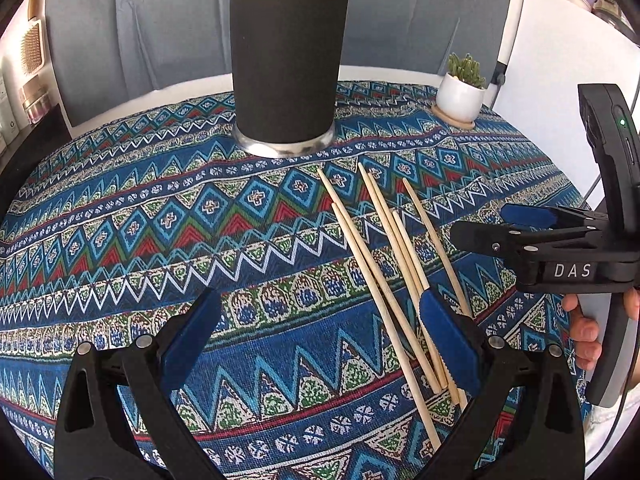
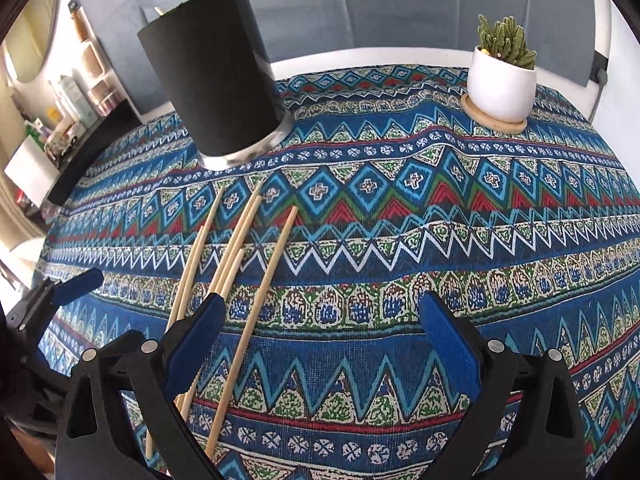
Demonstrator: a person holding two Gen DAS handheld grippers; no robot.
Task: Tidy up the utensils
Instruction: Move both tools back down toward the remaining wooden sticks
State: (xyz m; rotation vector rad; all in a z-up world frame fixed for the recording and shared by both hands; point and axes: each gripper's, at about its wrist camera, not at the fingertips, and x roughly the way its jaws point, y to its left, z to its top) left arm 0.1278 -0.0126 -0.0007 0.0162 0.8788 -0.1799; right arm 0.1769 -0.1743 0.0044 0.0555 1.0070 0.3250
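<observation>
Several wooden chopsticks [image 1: 384, 264] lie loose on the patterned tablecloth, also in the right wrist view [image 2: 224, 264]. A black cylindrical holder [image 1: 286, 68] with a metal base stands at the back, with a few chopstick tips poking out; it also shows in the right wrist view [image 2: 218, 76]. My left gripper [image 1: 320, 336] is open and empty, its right finger over the chopsticks. My right gripper [image 2: 320, 340] is open and empty, its left finger over the chopsticks; it also shows at the right of the left wrist view [image 1: 520, 224].
A small cactus in a white pot [image 1: 460, 92] on a wooden coaster stands at the back right, also in the right wrist view [image 2: 502, 76]. A white board [image 1: 560, 80] leans at the right. Shelves with bottles [image 2: 72, 100] are off the table's left.
</observation>
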